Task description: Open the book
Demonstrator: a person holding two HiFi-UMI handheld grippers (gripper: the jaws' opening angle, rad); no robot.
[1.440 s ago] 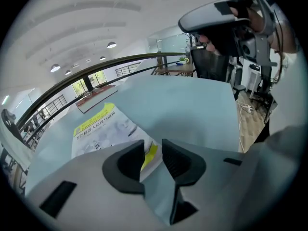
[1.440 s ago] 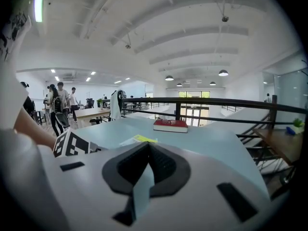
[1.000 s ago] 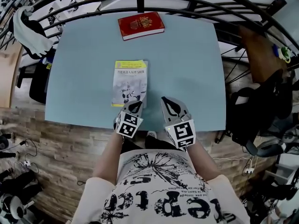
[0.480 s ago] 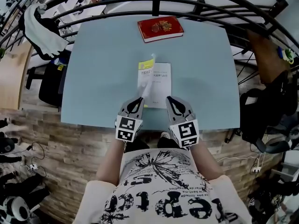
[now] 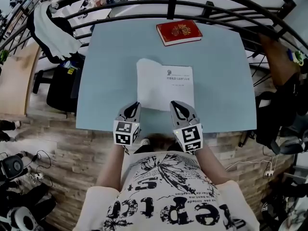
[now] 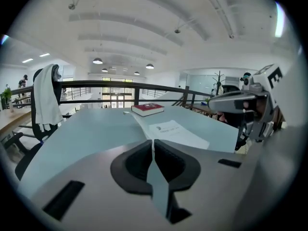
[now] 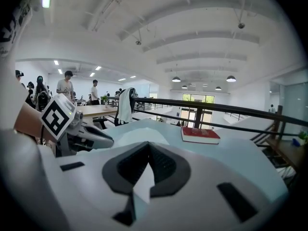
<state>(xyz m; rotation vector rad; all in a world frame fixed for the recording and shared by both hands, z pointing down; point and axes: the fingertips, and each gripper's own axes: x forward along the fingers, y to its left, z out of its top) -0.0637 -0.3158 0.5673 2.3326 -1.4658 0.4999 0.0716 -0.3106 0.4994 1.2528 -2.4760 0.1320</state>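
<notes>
Your left tool (image 5: pixel 136 105), pinching the cover (image 5: pixel 149 81) at its near corner, holds the book (image 5: pixel 178 86) open leftward, while your right tool (image 5: pixel 174 104) hovers pressed together, empty.

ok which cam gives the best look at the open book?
Head view: the open book lies whole from above, both pages visible. Left gripper view shows it foreshortened, low, past the jaws. Right gripper view catches only a pale strip of page.
</notes>
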